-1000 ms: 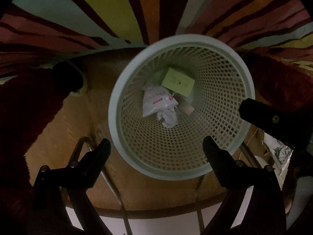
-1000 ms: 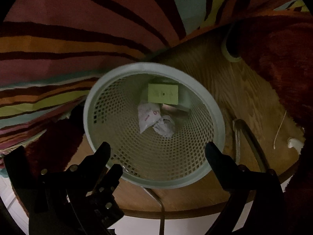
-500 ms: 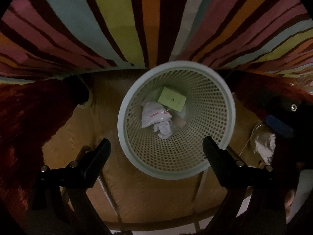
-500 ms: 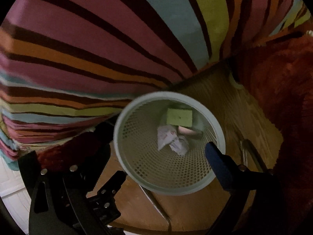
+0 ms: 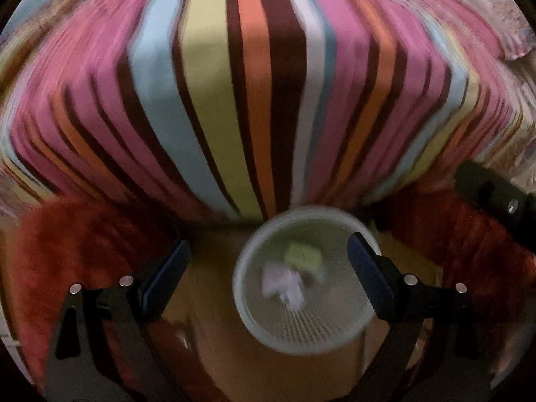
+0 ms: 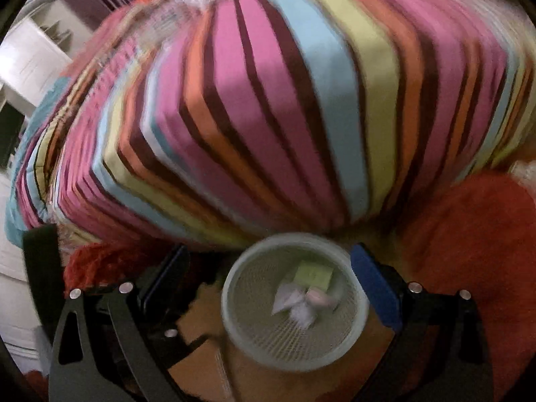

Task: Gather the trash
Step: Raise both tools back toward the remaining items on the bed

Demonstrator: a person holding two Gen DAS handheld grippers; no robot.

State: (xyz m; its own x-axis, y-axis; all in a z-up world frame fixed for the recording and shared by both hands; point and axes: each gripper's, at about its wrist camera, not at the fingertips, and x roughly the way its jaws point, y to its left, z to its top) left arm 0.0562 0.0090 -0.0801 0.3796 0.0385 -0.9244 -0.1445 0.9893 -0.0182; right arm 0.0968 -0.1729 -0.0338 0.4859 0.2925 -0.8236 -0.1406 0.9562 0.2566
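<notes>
A white mesh wastebasket point(image 5: 251, 315) point(image 6: 360, 318) stands on a wooden floor far below both grippers. Inside it lie a yellow-green box point(image 5: 303, 254) point(image 6: 313, 274), a white wrapper point(image 5: 276, 279) point(image 6: 286, 299) and crumpled white paper point(image 6: 305, 316). My left gripper point(image 5: 268, 258) is open and holds nothing, its fingers well apart high above the basket. My right gripper point(image 6: 271, 268) is open and empty too, also high above the basket. Both views are blurred by motion. The right gripper's body point(image 5: 495, 197) shows at the right edge of the left wrist view.
A bed with a striped cover point(image 5: 261, 100) point(image 6: 284, 117) fills the upper half of both views. A red shaggy rug point(image 5: 77, 244) point(image 6: 475, 234) flanks the basket on the wooden floor point(image 5: 301, 375). White furniture point(image 6: 30, 57) stands far left.
Both grippers have risen and tilted up, away from the basket. The basket looks much smaller and lower in both views, and the bed's top has come into sight.
</notes>
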